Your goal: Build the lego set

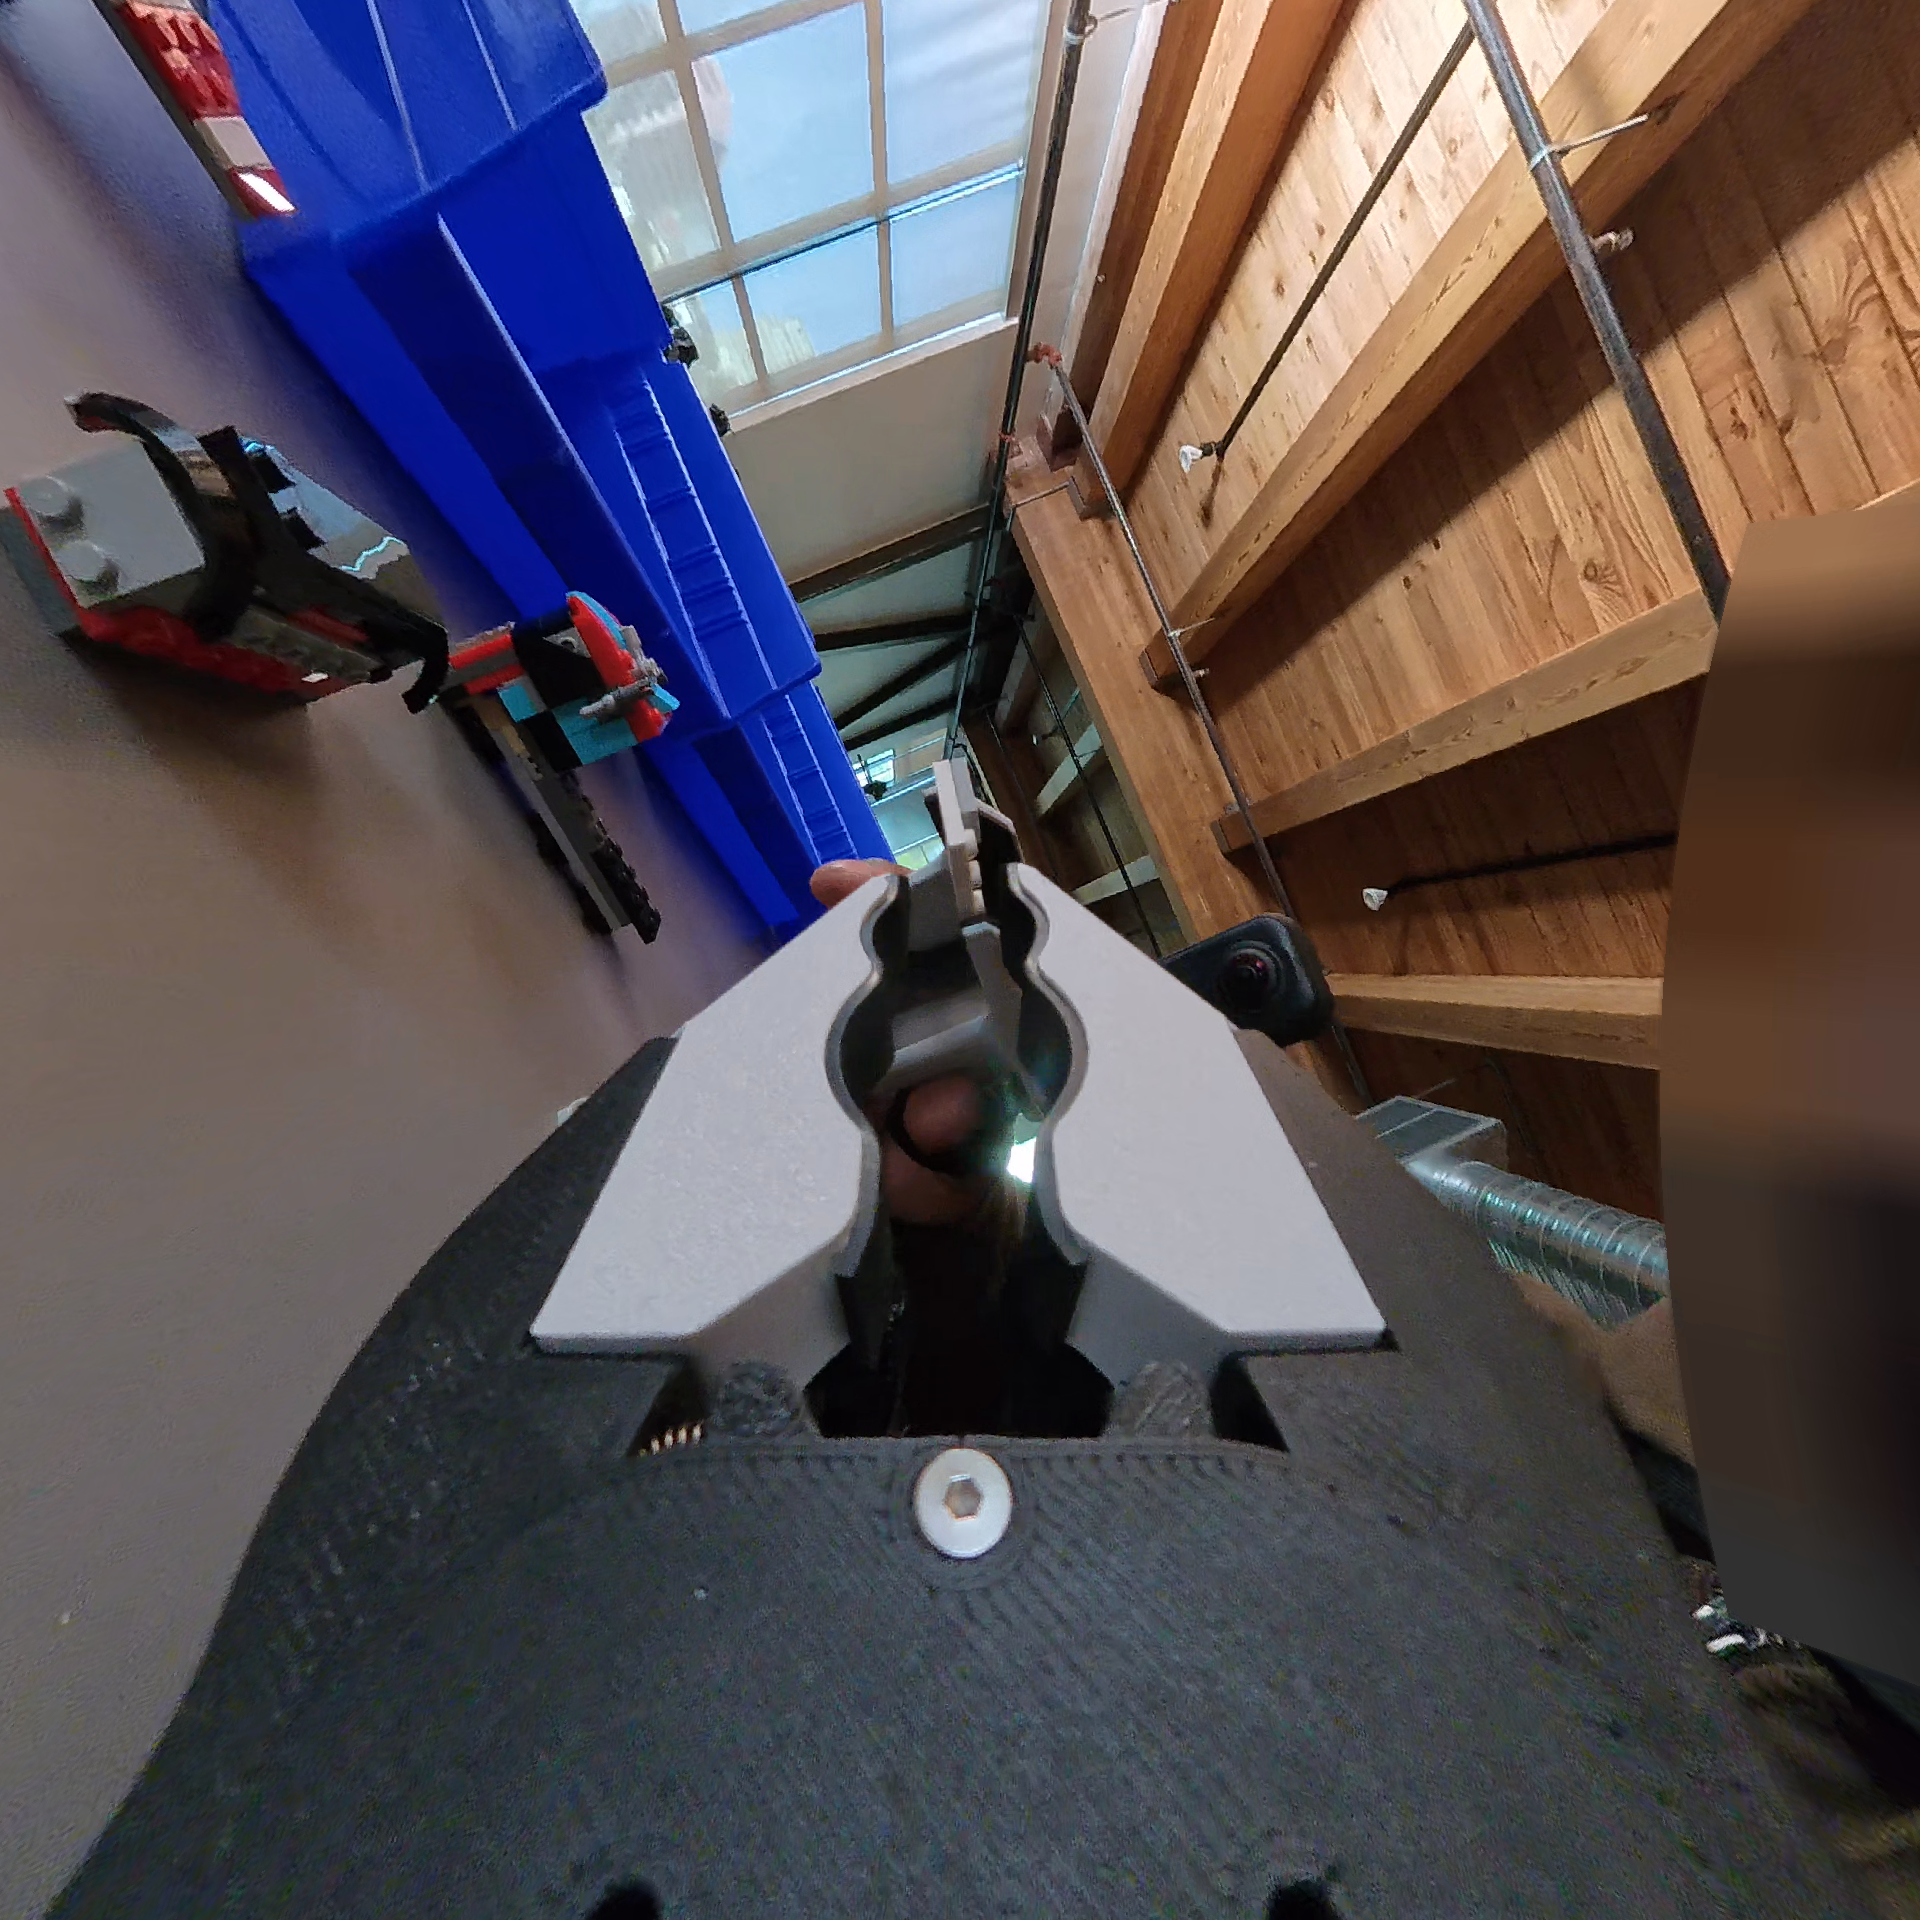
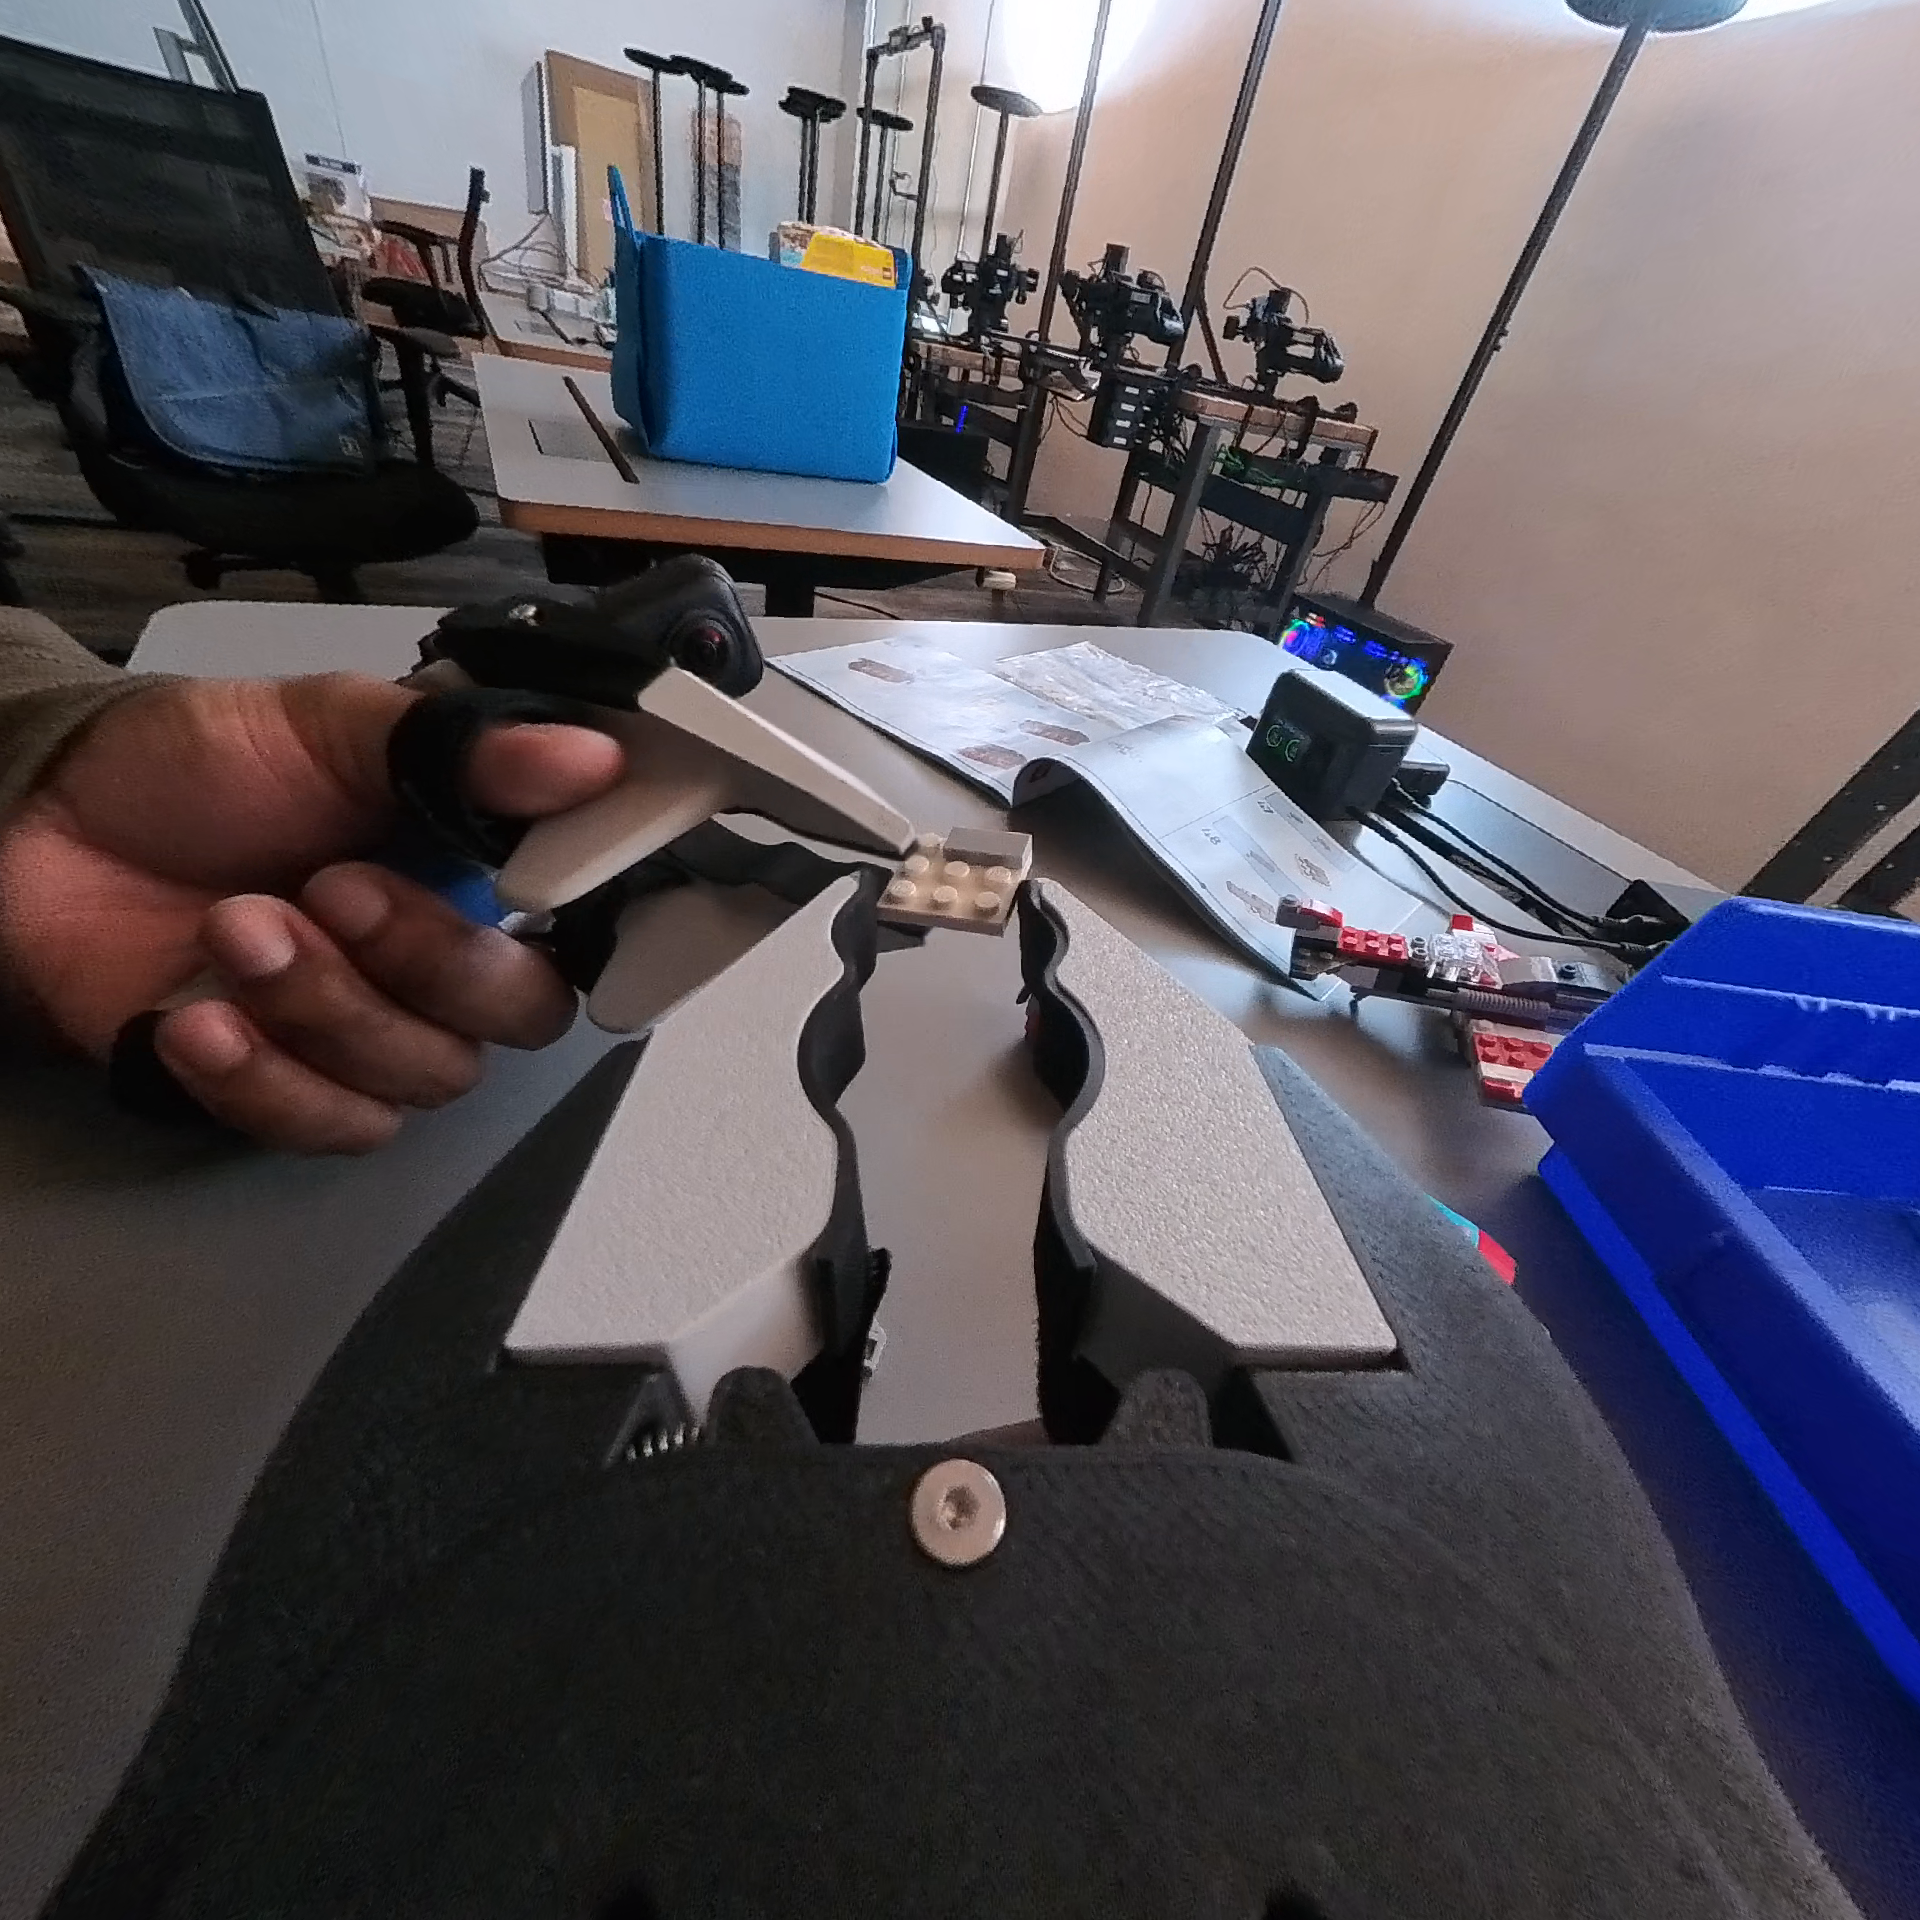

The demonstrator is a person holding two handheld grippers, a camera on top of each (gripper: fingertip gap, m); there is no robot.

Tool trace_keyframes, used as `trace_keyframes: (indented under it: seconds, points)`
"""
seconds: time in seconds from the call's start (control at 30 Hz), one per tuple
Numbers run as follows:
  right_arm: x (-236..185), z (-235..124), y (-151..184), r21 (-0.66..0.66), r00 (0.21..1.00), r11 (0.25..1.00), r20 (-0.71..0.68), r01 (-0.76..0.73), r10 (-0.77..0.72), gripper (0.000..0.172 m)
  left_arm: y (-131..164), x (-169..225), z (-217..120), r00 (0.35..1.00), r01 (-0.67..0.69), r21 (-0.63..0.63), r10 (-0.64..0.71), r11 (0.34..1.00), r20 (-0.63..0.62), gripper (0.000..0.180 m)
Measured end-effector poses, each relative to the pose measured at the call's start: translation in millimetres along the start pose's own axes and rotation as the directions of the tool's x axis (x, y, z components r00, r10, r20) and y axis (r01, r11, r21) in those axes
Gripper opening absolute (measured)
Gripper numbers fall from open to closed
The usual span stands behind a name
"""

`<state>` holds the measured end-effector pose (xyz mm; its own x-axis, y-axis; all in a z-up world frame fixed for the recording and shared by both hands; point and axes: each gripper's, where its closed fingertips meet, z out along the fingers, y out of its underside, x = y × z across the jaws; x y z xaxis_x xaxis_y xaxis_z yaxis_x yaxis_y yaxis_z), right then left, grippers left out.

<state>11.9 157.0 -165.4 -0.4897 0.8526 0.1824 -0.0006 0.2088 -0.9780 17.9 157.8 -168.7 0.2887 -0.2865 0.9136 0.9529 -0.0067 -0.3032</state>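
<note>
A light grey studded plate (image 2: 951,888) with a small grey tile (image 2: 987,847) on its far edge is held above the table. My right gripper (image 2: 943,904) is shut on it, a black pad against each side edge. My left gripper comes in from the left in the right wrist view, its upper finger (image 2: 769,774) ending just over a corner stud. In the left wrist view the plate (image 1: 958,831) shows edge-on between my left gripper's (image 1: 954,894) fingertips, which stand wider than the plate is thick. The left gripper is open.
A person's hand (image 2: 260,883) holds the left gripper. An open instruction booklet (image 2: 1091,748) and a black device (image 2: 1330,743) lie behind. A red and grey brick model (image 2: 1455,956) lies to the right by a blue bin (image 2: 1745,1143). More brick models (image 1: 208,582) and blue bins (image 1: 520,364) show. The grippers are tip to tip, or close to it.
</note>
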Motion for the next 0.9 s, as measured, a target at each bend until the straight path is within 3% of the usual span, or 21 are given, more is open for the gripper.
trace_keyframes:
  seconds: [0.5, 0.67, 0.9]
  points:
    - [-3.3, -2.6, 5.1, -0.039, 0.999, 0.999, 0.052, 0.005, -0.003, 0.033, -8.7, -0.4, -5.2, 0.998, -0.055, 0.021, 0.055, 0.998, 0.024, 0.005]
    - [-1.0, -13.1, 23.7, -0.207, 0.994, 0.978, 0.105, 0.003, 0.019, 0.032, -22.1, -10.1, -16.3, 0.988, -0.104, 0.028, 0.100, 0.994, 0.116, 0.005]
    - [-22.0, -32.2, 69.3, -0.488, 0.973, 0.869, 0.229, 0.077, 0.042, 0.031, -21.2, -17.8, -22.2, 0.980, -0.101, -0.014, 0.102, 0.995, 0.170, 0.005]
